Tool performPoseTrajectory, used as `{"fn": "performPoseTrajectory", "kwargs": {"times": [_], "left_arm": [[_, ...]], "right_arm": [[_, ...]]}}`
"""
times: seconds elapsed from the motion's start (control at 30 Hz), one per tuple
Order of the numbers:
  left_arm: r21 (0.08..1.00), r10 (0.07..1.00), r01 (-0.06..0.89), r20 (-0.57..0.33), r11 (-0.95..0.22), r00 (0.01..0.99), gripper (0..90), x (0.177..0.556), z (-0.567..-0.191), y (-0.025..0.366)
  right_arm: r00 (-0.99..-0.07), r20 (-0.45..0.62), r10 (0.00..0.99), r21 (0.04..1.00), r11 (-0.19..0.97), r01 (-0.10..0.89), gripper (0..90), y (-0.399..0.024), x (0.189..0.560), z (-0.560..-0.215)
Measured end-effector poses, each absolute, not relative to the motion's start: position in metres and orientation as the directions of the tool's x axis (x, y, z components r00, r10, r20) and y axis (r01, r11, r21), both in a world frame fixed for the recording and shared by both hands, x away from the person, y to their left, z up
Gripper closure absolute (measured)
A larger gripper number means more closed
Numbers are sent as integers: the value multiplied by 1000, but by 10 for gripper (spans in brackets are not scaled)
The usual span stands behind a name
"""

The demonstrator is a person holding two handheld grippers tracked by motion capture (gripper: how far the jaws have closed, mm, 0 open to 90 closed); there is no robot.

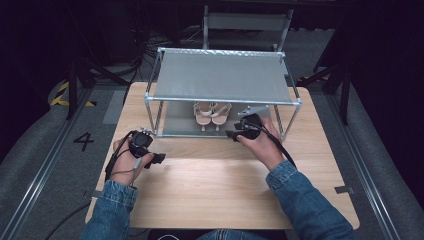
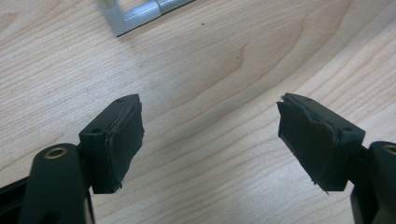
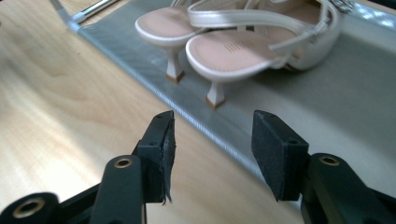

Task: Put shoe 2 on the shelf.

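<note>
While left gripper [image 1: 156, 159] idles spread over desk [image 1: 210, 185] at 8 o'clock, sandals [image 1: 212, 114] sit paired on rack [image 1: 220, 100] lower shelf, 12 o'clock. Right gripper [image 1: 231, 134] at 2 o'clock: spread, empty. Placing step looks done; next, retreat clear of heels.

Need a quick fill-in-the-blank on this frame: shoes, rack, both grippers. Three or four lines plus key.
1. The pair of cream heeled sandals stands on the ____ shelf of the grey metal-framed fabric shoe rack.
2. The right gripper has its jaws ____, with nothing between them.
3. The left gripper hovers over the light ____ table.
4. In the right gripper view, the sandals' ____ point toward the camera.

Missing words: lower; open; wooden; heels
</note>
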State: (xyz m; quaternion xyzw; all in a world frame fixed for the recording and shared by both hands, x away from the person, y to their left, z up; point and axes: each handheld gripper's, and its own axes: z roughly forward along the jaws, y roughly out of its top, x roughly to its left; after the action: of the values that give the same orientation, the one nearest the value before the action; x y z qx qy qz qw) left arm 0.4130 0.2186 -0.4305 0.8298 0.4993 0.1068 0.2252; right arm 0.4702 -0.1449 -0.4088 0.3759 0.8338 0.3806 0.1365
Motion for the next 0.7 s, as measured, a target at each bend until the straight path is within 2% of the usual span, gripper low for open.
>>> {"fn": "performPoseTrajectory", "kwargs": {"times": [0.43, 0.7], "left_arm": [[469, 843, 754, -34, -461, 536, 213, 412, -421, 210], [453, 835, 762, -67, -463, 547, 205, 410, -417, 216]], "right_arm": [[-627, 102, 772, 714, 382, 587, 484, -202, 434, -388], [-589, 104, 801, 679, 376, 631, 467, -233, 422, -392]]}}
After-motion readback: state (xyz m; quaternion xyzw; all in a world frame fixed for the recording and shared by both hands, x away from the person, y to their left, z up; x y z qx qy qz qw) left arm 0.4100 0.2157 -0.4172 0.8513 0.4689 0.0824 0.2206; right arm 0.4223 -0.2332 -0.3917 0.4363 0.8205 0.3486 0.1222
